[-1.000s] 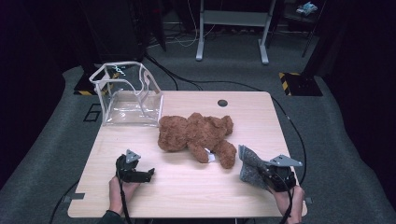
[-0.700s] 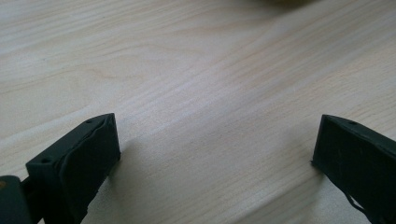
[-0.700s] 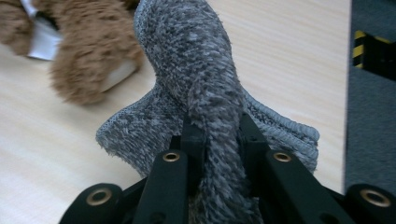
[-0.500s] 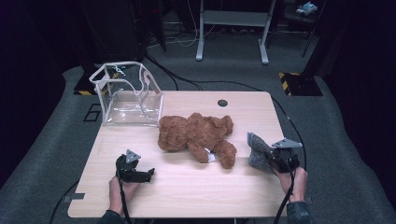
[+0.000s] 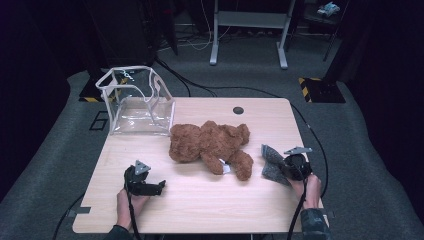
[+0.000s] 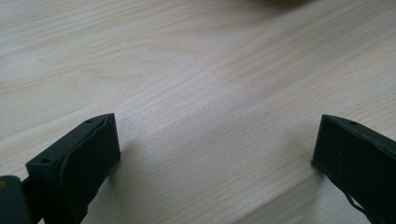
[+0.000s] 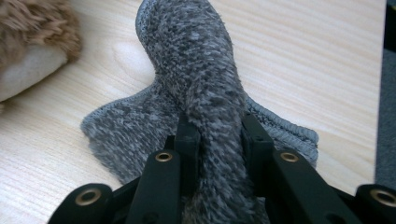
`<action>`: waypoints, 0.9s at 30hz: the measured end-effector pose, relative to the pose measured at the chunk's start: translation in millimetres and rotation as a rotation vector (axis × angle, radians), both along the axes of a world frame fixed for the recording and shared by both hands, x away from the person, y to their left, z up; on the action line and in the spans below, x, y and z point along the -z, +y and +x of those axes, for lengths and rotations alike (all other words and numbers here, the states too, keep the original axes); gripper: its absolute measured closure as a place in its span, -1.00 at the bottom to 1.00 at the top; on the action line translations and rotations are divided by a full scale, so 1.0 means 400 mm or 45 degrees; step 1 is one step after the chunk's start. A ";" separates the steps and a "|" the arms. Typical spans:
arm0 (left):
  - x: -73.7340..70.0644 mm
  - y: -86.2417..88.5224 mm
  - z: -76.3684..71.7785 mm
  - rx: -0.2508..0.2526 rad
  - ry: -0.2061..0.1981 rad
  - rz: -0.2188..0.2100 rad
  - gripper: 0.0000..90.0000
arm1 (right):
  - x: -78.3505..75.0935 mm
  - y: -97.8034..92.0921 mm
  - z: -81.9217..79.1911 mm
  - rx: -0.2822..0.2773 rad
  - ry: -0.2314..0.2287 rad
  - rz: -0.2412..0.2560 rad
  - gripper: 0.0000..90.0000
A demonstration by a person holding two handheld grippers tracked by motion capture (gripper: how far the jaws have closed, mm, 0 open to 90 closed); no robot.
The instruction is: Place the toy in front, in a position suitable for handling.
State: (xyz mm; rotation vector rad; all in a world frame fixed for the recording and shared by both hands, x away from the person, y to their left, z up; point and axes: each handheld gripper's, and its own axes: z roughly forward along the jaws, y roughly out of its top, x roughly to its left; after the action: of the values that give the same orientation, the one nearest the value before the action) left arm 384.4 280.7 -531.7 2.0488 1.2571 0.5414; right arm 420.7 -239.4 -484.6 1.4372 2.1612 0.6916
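A brown teddy bear (image 5: 212, 145) lies on its side in the middle of the wooden table (image 5: 200, 210). Right of it a grey fuzzy cloth (image 5: 272, 162) rests on the table, one fold pinched up. My right gripper (image 5: 281, 167) is shut on that fold; in the right gripper view the cloth (image 7: 205, 93) rises between the jaws of the right gripper (image 7: 217, 140), with the bear's paw (image 7: 32, 42) at the upper left. My left gripper (image 5: 152, 187) rests near the front left, open over bare wood (image 6: 215, 140), apart from the bear.
A clear plastic bag (image 5: 137, 102) with white trim stands open at the table's back left corner. A round cable hole (image 5: 238, 110) sits near the back edge. Cables run across the grey floor (image 5: 350, 150) around the table. A metal stand (image 5: 247, 30) is farther back.
My right gripper has carried the grey cloth back and to the right, farther from the front edge. The left gripper and the bear have stayed put.
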 end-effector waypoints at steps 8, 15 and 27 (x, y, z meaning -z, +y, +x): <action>0.000 0.000 0.000 0.000 0.000 0.000 -1.00 | 0.011 -0.001 0.019 -0.012 0.015 -0.018 0.58; 0.000 0.000 0.000 0.001 0.000 0.000 -1.00 | 0.022 -0.003 0.038 0.013 0.036 -0.054 0.40; 0.000 0.000 0.000 0.001 0.001 0.001 -1.00 | -0.003 -0.010 0.041 0.076 0.028 0.060 -0.64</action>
State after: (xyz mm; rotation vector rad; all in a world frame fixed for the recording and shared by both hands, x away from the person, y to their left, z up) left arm 384.4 280.8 -531.5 2.0504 1.2566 0.5407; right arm 437.0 -243.3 -483.3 1.5342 2.1225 0.7126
